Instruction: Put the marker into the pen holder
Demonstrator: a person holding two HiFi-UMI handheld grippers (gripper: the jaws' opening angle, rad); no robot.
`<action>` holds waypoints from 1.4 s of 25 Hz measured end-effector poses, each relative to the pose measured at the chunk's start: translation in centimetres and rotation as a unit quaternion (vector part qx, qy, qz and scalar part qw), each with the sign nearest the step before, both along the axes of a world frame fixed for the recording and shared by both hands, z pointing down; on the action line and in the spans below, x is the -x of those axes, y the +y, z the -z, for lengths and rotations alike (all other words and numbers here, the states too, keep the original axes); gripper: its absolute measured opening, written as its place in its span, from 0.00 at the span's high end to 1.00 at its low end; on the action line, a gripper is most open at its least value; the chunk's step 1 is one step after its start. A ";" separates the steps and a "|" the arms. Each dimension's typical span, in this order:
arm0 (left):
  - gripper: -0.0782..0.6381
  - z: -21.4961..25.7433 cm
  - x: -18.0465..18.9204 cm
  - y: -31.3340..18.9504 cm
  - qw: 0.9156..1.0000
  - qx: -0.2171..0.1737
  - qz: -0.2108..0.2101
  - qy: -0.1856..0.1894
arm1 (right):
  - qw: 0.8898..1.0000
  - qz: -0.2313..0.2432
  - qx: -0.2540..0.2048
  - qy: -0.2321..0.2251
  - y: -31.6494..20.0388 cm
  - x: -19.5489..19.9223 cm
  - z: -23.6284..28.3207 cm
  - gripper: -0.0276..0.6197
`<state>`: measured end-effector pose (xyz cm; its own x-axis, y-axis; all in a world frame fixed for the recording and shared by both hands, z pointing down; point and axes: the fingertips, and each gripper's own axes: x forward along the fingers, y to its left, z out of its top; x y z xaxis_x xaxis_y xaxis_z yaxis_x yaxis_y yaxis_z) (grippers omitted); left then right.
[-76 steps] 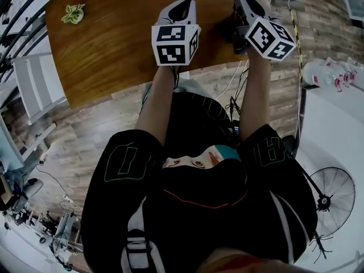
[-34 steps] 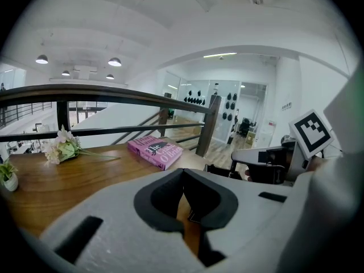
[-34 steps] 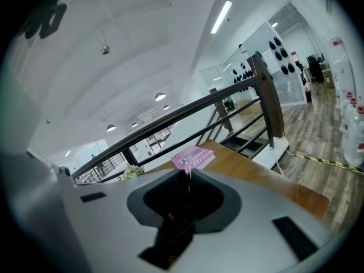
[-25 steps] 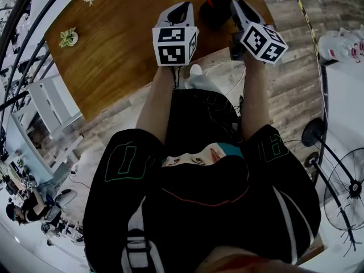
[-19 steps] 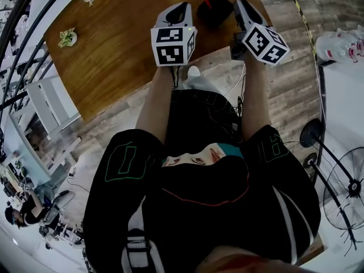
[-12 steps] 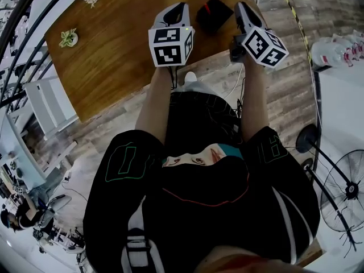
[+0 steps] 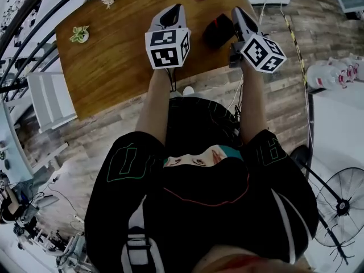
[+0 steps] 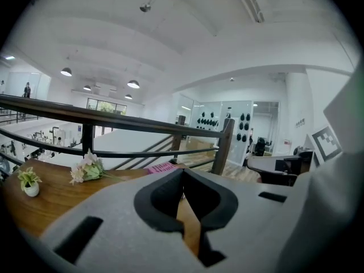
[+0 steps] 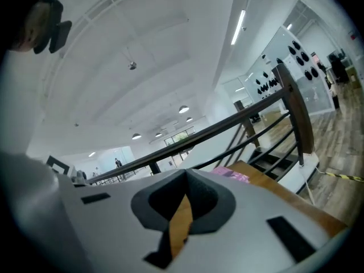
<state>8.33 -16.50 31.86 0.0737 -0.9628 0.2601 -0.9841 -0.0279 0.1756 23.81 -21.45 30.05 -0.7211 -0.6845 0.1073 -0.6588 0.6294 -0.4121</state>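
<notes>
Two-handed, holding left tool (image 7: 172, 13) and right tool (image 7: 239, 15) closed on nothing over the counter (image 7: 114, 61); marker unseen, presumably light, stiff, slick: pinch mid-barrel.

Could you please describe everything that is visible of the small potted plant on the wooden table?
The small plant has a few light green leaves in a little round white pot, which looks like ceramic or plastic. It stands upright on the brown wooden table, near the table's edge by the dark railing. Only the table touches it. The bunch of pale flowers lies apart from it.
</notes>
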 end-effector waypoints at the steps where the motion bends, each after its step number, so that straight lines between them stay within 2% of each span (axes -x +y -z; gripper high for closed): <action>1: 0.88 0.5 0.8 0.1 1.000 -0.005 0.008 0.000 | 1.000 0.012 -0.006 -0.006 0.2 0.9 0.5 0.95; 3: 0.88 1.3 2.3 0.5 1.000 -0.014 0.025 0.000 | 0.999 0.031 -0.020 -0.009 0.6 2.6 1.5 0.95; 8: 0.88 3.9 6.1 1.2 0.997 -0.047 0.065 -0.002 | 0.996 0.063 -0.057 0.025 0.7 6.5 3.5 0.95; 13: 0.88 6.9 9.0 2.4 0.992 -0.079 0.099 -0.018 | 0.991 0.086 -0.093 0.040 0.6 10.0 6.4 0.95; 17: 0.88 8.5 11.8 4.0 0.985 -0.098 0.139 -0.026 | 0.986 0.102 -0.121 0.046 0.7 12.8 8.6 0.95; 20: 0.88 9.9 13.5 5.3 0.978 -0.116 0.165 -0.046 | 0.983 0.107 -0.142 0.047 0.9 14.2 10.1 0.95; 25: 0.88 10.7 15.2 6.9 0.974 -0.116 0.177 -0.077 | 0.975 0.113 -0.178 0.076 3.1 16.0 10.4 0.95; 35: 0.88 11.0 15.1 6.6 0.974 -0.112 0.182 -0.081 | 0.973 0.108 -0.184 0.087 2.9 15.4 10.4 0.95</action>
